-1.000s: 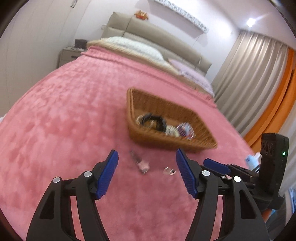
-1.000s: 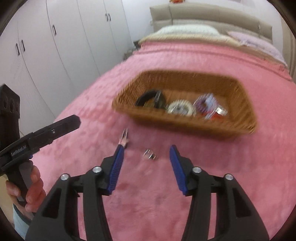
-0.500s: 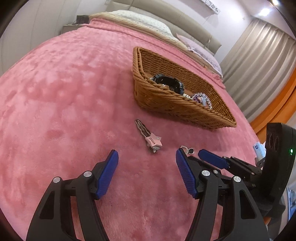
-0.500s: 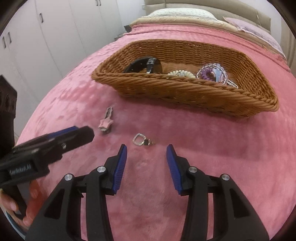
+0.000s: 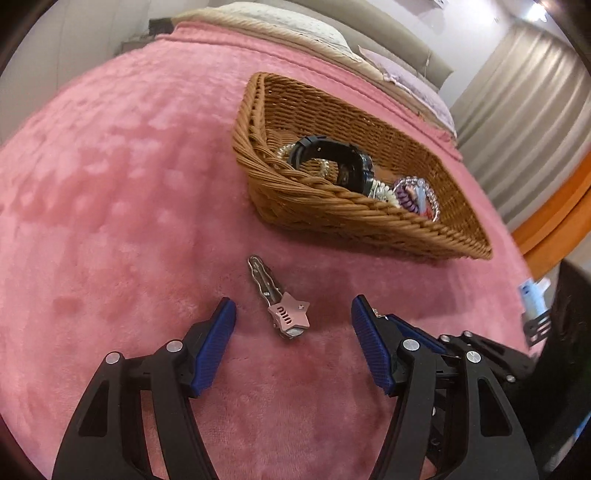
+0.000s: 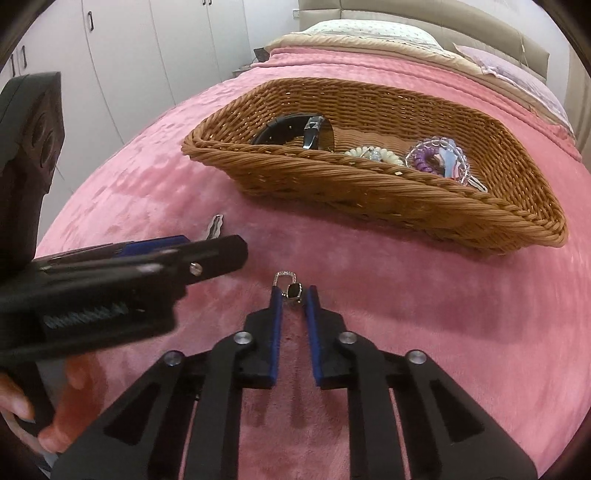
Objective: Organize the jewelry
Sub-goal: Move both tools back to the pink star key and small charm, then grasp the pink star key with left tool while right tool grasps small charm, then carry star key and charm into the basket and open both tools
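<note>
A pink star hair clip [image 5: 282, 302] lies on the pink bedspread between the open fingers of my left gripper [image 5: 293, 314]; its metal tip also shows in the right wrist view [image 6: 215, 226]. A small silver earring with a dark stone [image 6: 290, 288] lies on the bedspread. My right gripper [image 6: 293, 295] has its fingers nearly closed around the earring's dark stone, low on the fabric. A wicker basket [image 5: 369, 221] [image 6: 369, 192] sits beyond, holding a black watch [image 5: 332, 158], a pearl bracelet [image 6: 373, 154] and purple beaded pieces [image 6: 436, 158].
The left gripper body [image 6: 110, 288] and the hand holding it fill the left of the right wrist view. The right gripper's fingers [image 5: 406, 328] lie just right of my left gripper. Pillows and headboard [image 6: 369, 33] are at the far end; white wardrobes [image 6: 129, 55] stand to the left.
Both grippers moved lower and closer to the bedspread. The left now straddles the star clip. The right gripper's fingers closed in from wide open to tight around the earring.
</note>
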Motion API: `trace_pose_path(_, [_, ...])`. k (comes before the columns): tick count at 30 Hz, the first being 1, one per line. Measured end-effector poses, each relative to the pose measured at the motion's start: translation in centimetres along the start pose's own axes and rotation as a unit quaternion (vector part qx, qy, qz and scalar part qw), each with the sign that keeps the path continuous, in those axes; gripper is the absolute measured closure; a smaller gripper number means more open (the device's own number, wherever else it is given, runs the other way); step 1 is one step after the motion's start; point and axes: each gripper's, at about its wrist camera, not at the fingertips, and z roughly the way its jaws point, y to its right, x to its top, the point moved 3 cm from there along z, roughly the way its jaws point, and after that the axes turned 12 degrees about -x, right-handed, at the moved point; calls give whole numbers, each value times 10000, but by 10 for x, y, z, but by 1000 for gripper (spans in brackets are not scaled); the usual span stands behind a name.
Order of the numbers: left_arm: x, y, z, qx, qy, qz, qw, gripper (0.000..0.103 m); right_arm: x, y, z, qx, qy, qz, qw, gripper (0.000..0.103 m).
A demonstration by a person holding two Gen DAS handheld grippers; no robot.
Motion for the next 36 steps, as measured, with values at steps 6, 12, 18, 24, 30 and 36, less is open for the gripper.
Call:
trace_pose_path(6, [-3, 1, 1, 483, 54, 247, 9985, 73, -5, 8, -6, 93, 30, 97, 9999, 95])
trace_pose_path(12, [-7, -3, -7, 307, 253, 205, 9990, 82, -7, 15, -12, 158, 113, 217, 9996, 95])
trace_pose_path(18, [-14, 6, -21, 208, 574, 344, 9975, 82, -8, 24, -32, 430, 492, 348, 9973, 95])
trace_pose_path(24, [-21, 28, -45, -11, 1047, 741, 9917, 82, -6, 25, -54, 366, 840, 307, 9953, 95])
trace_pose_path(30, [-10, 67, -78, -179, 1341, 1244, 9830, 82, 14, 44, -101, 381, 1404, 356, 9887, 95])
trace_pose_path(36, [37, 115, -99, 53, 1683, 1821, 9688, 82, 60, 73, -137, 115, 2059, 353, 9779, 95])
